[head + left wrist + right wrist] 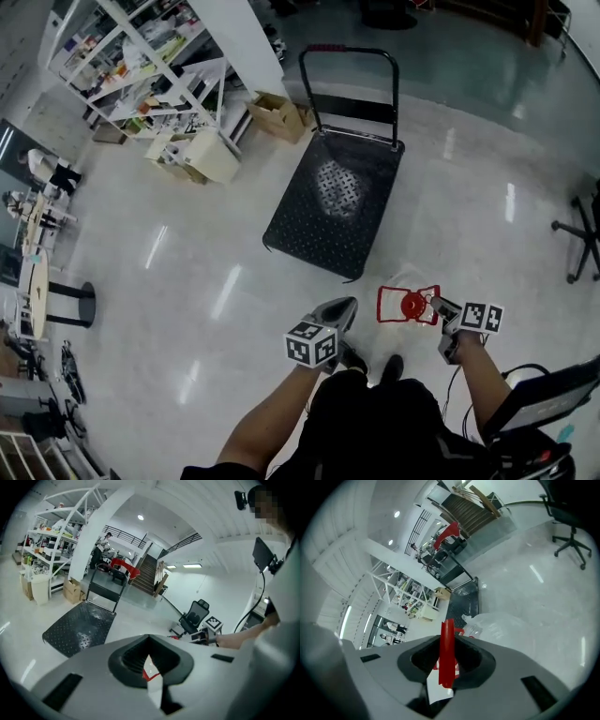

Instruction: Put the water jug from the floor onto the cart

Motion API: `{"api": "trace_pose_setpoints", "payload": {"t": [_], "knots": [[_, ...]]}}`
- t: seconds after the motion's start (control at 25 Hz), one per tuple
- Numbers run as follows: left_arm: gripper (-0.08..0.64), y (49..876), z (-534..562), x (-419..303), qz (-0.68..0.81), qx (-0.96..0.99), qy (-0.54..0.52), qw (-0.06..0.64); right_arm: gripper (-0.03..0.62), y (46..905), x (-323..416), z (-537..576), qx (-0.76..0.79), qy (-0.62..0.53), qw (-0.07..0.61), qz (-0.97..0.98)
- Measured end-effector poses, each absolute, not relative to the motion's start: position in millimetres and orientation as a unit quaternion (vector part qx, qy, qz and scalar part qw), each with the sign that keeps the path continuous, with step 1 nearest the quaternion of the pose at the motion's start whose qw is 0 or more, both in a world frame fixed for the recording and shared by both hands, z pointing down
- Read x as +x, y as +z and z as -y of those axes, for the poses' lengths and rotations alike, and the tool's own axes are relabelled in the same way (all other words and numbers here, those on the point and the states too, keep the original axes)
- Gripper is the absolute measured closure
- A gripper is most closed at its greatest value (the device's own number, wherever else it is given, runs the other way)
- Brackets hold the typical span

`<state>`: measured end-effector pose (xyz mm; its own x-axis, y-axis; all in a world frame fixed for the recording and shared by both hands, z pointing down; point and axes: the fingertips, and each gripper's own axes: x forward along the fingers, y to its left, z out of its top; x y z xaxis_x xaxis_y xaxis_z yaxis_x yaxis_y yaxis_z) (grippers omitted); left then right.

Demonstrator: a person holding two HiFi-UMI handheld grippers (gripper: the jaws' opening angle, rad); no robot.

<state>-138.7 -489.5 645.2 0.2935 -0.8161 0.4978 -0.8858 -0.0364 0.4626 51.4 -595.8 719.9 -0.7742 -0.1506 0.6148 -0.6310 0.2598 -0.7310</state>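
The water jug (412, 305) is held over the pale floor (187, 281) in front of the person's shoes (389, 367). It is placed just short of the near right corner of the cart (328, 211), apart from it and off its deck. Its red handle (447, 651) is clamped between the jaws of the right claw (437, 306), which are clenched on it. In the right gripper view the red strip is seen standing upright in the gap, with the clear body of the jug beyond it. Whether the base of the jug is touching the floor cannot be told.

The left claw (341, 309) is seen just left of the jug and apart from it. Its jaws are drawn together and nothing is gripped between them. A marker cube (311, 345) is carried behind its tip, and both claws are pointed towards the cart.

The cart is set at a slant on the floor. Its black studded deck is turned with one short edge towards the person, and its push bar (349, 54) is raised at the far edge. A white shelving rack (141, 66) is seen at the far left of the floor, with cardboard boxes (277, 114) beside it. An office chair (586, 234) is cut off by the right edge of the head view.
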Motion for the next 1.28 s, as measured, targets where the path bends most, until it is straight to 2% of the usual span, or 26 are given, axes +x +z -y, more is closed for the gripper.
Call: {"api": "trace_pose_setpoints", "payload": {"t": [0.36,0.56,0.76,1.28], "knots": [[0.560,624,463,-281,0.641,0.690,-0.012,0.337,0.509,682,-133,617,0.216,0.540,0.217,0.784],[0.560,616,449,-365,0.671,0.663,-0.035,0.330,0.509,670,-241,639,0.196,0.513,0.238,0.801],[0.560,617,443,-414,0.694,0.632,-0.061,0.339,0.509,677,-330,642,0.163,0.492,0.273,0.811],[0.560,625,512,-556,0.755,0.554,-0.046,0.349,0.511,721,-548,705,0.064,0.463,0.342,0.815]]}}
